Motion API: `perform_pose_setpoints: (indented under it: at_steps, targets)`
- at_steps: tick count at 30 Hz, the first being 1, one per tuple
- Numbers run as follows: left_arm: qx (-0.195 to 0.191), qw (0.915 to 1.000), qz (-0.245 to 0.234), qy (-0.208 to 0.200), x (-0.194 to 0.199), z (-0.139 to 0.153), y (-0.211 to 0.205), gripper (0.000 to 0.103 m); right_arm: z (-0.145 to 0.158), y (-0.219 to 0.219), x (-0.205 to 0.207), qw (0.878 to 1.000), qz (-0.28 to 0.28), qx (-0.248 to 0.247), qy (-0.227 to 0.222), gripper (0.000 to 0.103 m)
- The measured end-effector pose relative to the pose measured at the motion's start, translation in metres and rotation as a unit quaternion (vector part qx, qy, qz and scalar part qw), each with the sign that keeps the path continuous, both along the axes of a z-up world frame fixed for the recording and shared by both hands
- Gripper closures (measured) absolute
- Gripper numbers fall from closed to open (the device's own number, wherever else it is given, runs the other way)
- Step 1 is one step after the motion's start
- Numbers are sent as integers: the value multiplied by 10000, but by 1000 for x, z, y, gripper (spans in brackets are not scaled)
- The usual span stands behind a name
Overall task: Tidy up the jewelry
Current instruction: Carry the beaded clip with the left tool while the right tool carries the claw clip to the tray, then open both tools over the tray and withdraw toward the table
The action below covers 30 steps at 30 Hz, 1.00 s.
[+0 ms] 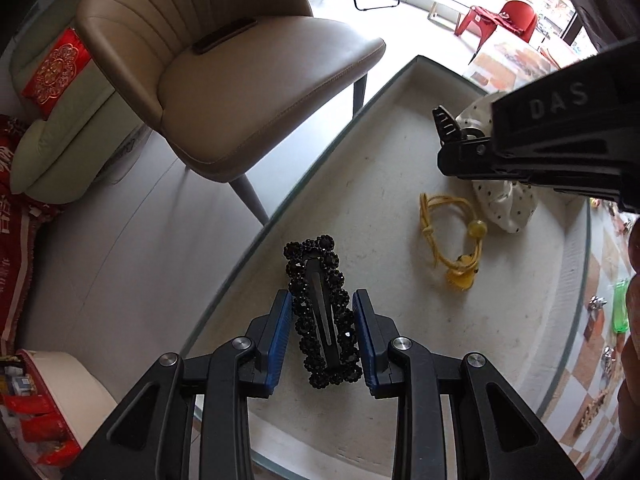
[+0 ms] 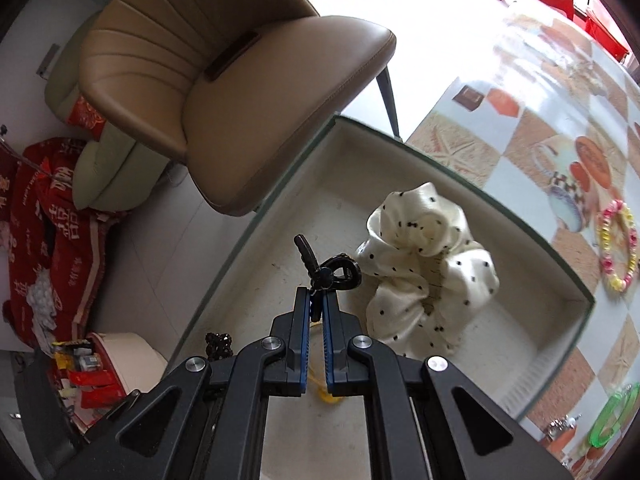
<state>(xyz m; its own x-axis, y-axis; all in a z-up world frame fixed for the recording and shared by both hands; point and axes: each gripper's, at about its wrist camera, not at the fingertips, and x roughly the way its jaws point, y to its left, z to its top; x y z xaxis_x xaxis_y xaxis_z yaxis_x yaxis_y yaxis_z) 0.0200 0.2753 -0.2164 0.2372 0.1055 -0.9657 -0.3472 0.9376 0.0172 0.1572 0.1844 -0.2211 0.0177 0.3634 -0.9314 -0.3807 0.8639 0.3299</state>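
Over the tray (image 1: 400,152), our left gripper (image 1: 323,312) clamps the black beaded hair clip (image 1: 322,316); our right gripper (image 2: 317,300) pinches a black claw clip (image 2: 332,270) beside the tray's dotted scrunchie (image 2: 428,264).

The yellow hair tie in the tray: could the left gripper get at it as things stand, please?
Probably not yet. The left gripper is shut on the black beaded hair clip, so its jaws are full. The path across the tray to the yellow hair tie looks free, though the right gripper hangs nearby.
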Motion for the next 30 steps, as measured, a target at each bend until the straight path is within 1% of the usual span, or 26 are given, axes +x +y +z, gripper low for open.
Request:
perform_pose_setpoints:
  at_steps: [4,8,9,10,11,12,13,14,15,16,17,21,24,29,30]
  targets:
    - [112,9999,-29,-5,-2,-2,-2,68,-13,-1,2,9997,-45,-80,236,96]
    - [102,9999,-26,34,-2,-3,-1,68,-18,-4,1,9994,-57,-115,311,96]
    - [101,9999,-4,40,-2,-2,0,63,-18,-4,1,9994,-61,-106,328,96]
    - [132,9999,16,49,-2,-2,1,53,-19,-4,1,9993,-70,-93,343,95]
    - [173,9998,36,35,-2,-1,1,31,-19,-5,1,9993,-87,-66,367,95]
    - [236,9997,73,-36,-3,2,2,29,-19,-6,1,9992,-95,-59,376,94]
    - [253,9996,79,-99,-3,4,1,29,-18,-9,2,9992,-99,-50,384,89]
    - [273,9996,58,-102,-3,5,0,29,-17,-10,2,9992,-113,-22,382,81]
    - [286,9995,33,-91,-3,5,-2,29,-15,-11,2,9992,-127,3,375,75]
    - [287,9996,9,-81,-2,6,-3,29,-13,-12,2,9992,-155,44,361,65]
    - [284,9996,-6,-74,-3,6,-3,29,-10,-15,3,9991,-198,113,352,61]
    - [314,9995,-34,-13,-2,7,-3,29,2,-22,2,9981,-309,361,397,58]
    - [351,9994,-65,6,-2,10,-4,29,16,-31,0,9974,-369,515,343,53]
    - [407,9990,-157,8,-1,19,-11,28,38,-57,-6,9957,-564,687,274,48]
    - [424,9989,-179,-2,-2,21,-14,27,42,-64,-8,9952,-607,714,265,47]
